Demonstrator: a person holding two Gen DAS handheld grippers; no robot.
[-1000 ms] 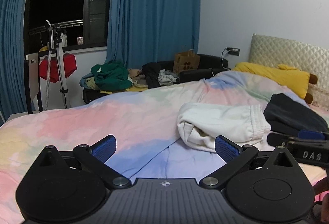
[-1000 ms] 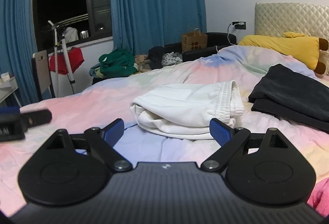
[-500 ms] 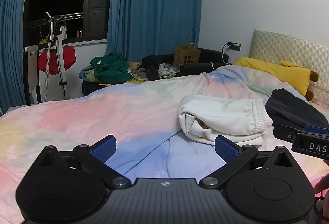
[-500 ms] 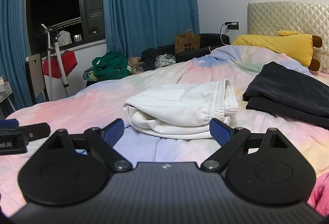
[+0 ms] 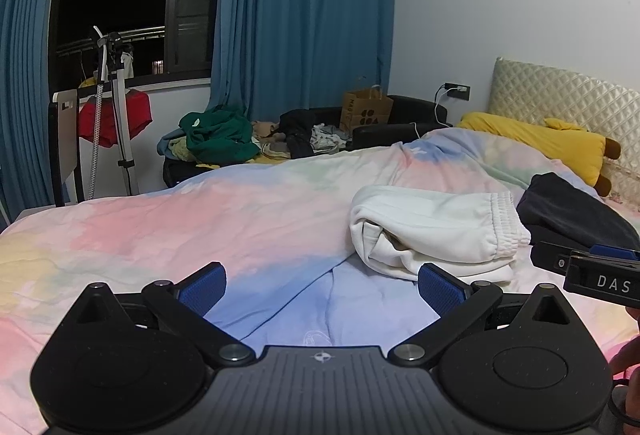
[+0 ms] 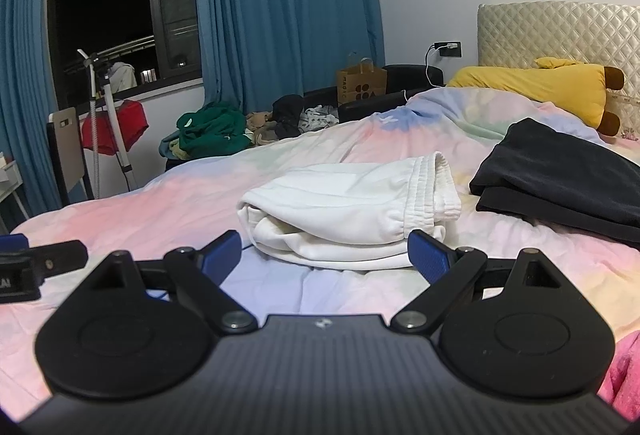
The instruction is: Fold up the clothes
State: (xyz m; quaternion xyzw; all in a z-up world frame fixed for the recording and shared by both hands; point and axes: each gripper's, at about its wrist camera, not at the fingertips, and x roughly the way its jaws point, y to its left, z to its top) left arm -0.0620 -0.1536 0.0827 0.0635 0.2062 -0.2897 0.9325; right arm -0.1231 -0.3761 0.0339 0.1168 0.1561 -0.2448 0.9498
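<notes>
Left gripper (image 5: 320, 281) spread wide, empty, hovering low over the pastel tie-dye duvet (image 5: 200, 227). Folded white sweatpants (image 5: 436, 231) lying on the duvet ahead and to the right, bottom edge just beyond the right blue fingertip pad (image 5: 440, 289), well clear of the left pad. Right gripper (image 6: 326, 253) likewise parted and holding nothing, with the white sweatpants (image 6: 352, 207) straight ahead between and beyond both pads, elastic waistband turned right. Further right, folded black garment (image 6: 560, 179) resting apart from the white pair. Beyond that, yellow plush pillow (image 6: 536, 91) against the quilted headboard (image 6: 560, 31).
</notes>
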